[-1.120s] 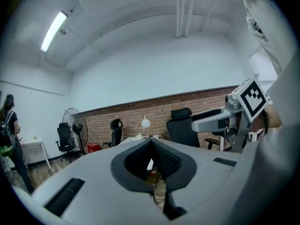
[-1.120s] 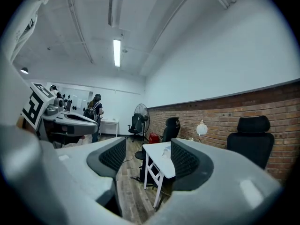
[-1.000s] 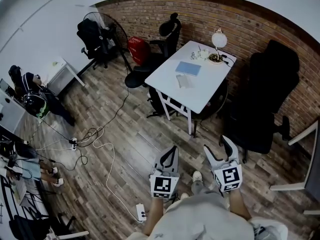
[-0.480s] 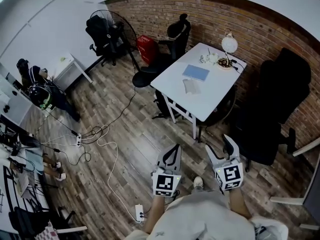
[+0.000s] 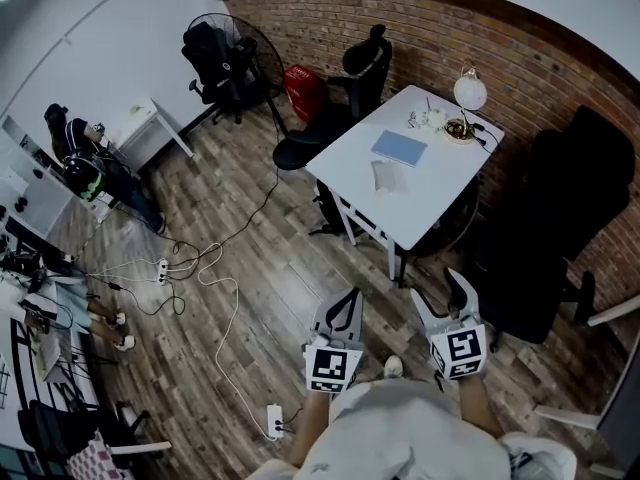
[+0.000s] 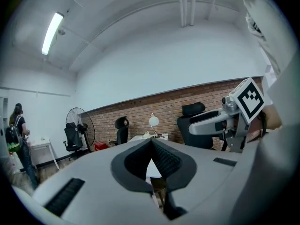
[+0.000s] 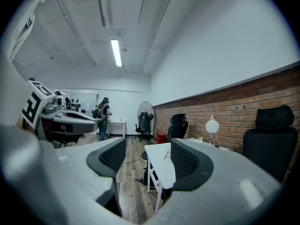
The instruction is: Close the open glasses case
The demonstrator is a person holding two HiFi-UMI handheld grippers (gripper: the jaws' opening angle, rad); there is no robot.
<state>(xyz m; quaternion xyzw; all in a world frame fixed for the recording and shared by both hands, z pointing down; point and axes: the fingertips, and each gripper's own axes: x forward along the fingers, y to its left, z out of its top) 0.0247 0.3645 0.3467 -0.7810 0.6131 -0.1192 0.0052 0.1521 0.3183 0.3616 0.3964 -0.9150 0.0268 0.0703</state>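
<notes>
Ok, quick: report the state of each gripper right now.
Left gripper: closed, jaws together, nothing between them.
Right gripper: open, jaws apart, holding nothing.

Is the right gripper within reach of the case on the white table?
Probably not: the right gripper hangs by the person, with floor between it and the table holding the case.
</notes>
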